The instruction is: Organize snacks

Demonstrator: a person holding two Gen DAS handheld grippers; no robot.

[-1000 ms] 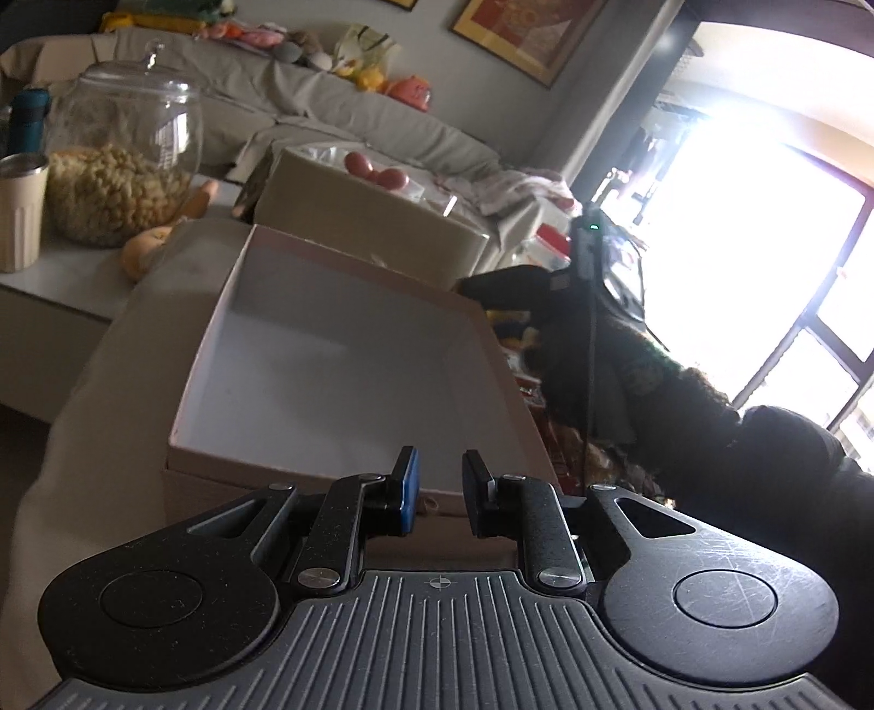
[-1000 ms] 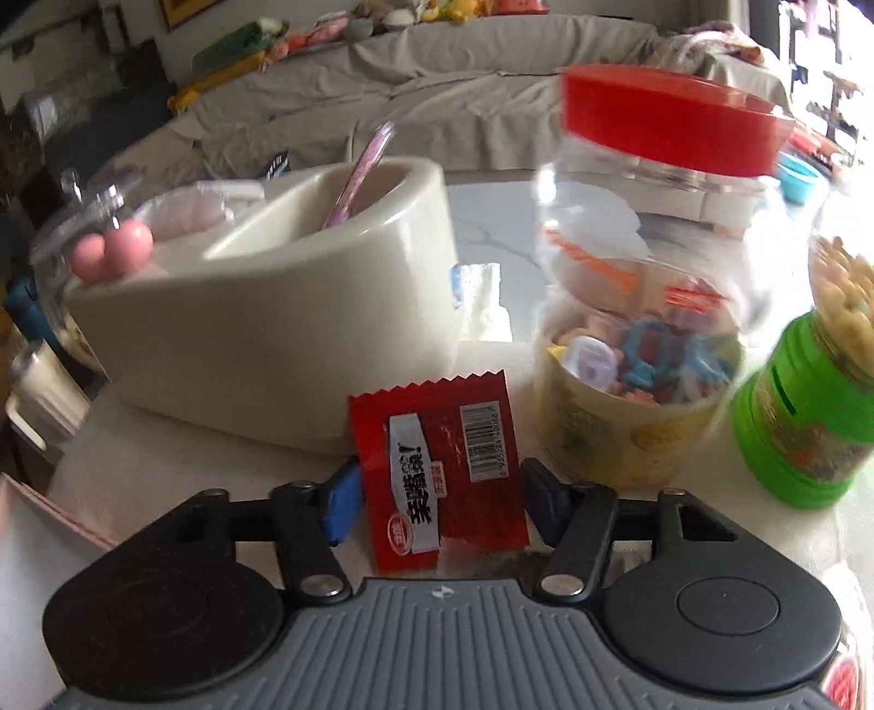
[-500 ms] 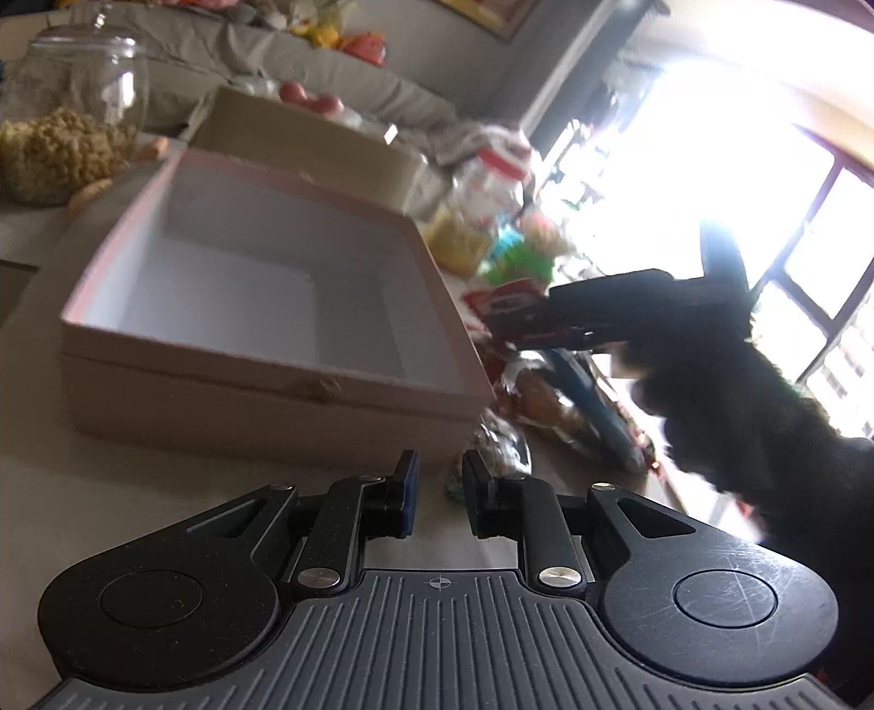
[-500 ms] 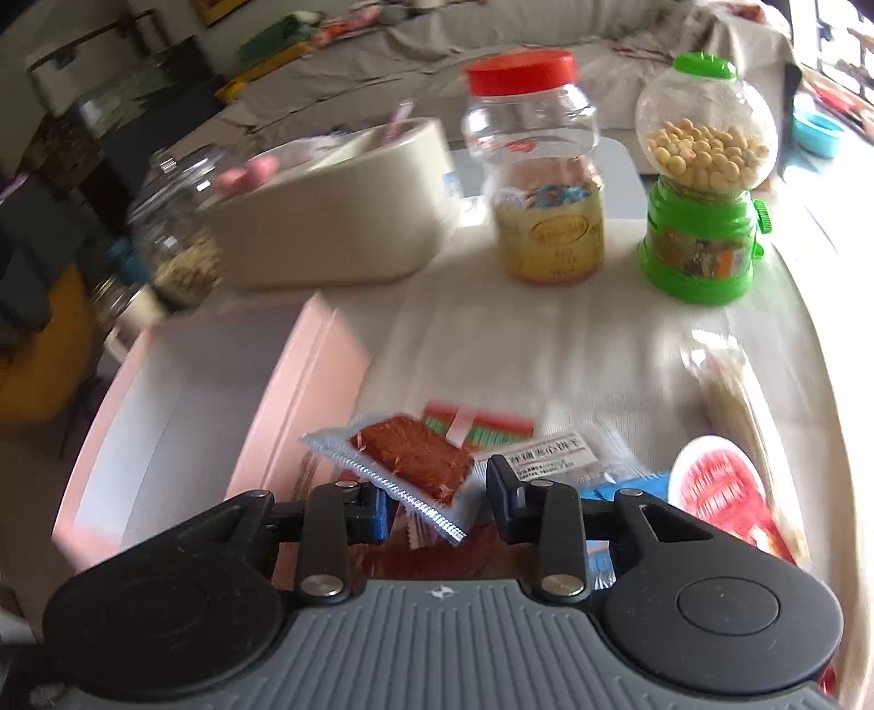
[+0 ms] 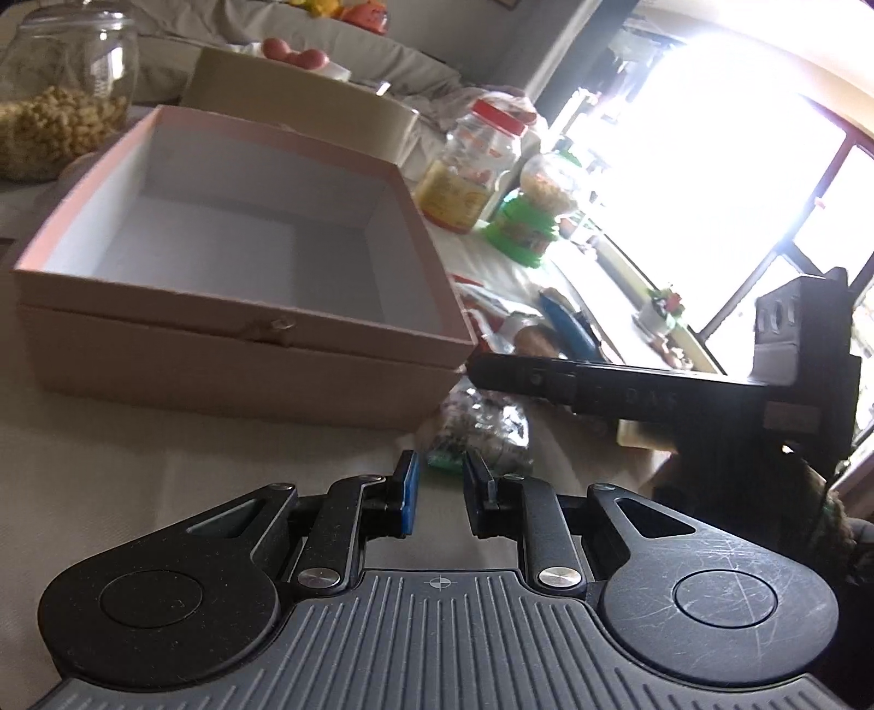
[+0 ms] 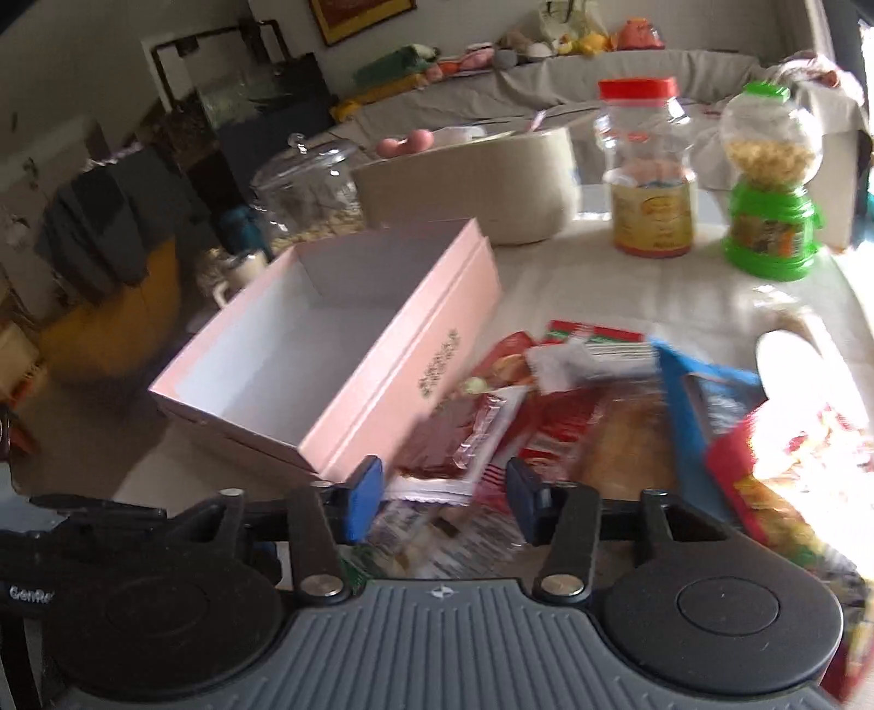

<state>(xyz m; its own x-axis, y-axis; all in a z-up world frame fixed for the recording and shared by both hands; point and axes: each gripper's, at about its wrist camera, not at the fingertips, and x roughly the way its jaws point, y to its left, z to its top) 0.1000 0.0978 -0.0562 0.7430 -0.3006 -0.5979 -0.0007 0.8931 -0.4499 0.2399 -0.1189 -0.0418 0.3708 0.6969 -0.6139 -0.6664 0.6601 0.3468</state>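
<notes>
Bright window (image 5: 726, 180) glaring at right; grey-covered sofa (image 6: 573, 76) along back wall; framed picture (image 6: 360, 16) above.

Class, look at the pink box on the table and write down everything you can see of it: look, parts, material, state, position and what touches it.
The pink box is rectangular and shallow, apparently cardboard, pale pink outside and white inside. It stands open with no lid in sight, and nothing can be seen inside. A seam runs around its walls below the rim, and small dark print marks the long side facing the snack packets. It sits flat on the cloth-covered table. The packets are piled close against that printed side; whether they touch is unclear. Neither gripper touches it.
</notes>
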